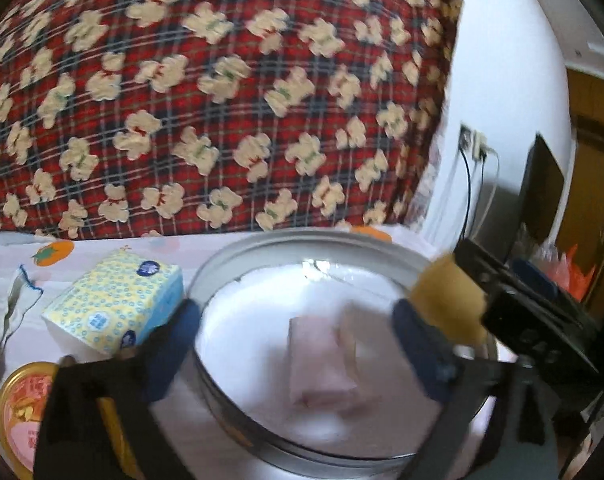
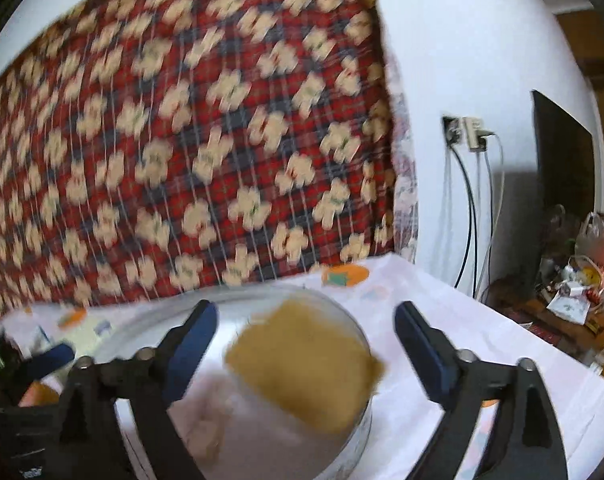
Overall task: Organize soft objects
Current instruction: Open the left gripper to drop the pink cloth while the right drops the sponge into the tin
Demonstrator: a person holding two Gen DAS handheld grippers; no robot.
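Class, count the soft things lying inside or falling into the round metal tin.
2, though blur may hide more. A pale pink folded cloth lies on the bottom of the tin; a yellow sponge hangs between the right gripper's open fingers, above the tin.

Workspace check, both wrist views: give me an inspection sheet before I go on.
Surface: white cloth with orange fruit print.
Job's things: round metal tin on the cloth; pale pink folded piece lies inside; yellow sponge is blurred over the tin's rim, between the open right fingers with no pad on it.
Clutter: tissue pack left of the tin; round printed lid or can near it; small cloth at the left edge.
Grippers: left gripper open over the tin, holding nothing; right gripper open.
Cables: cords hang from a wall socket.
Surroundings: red plaid bear-print blanket behind; dark screen and a cluttered shelf to the right.
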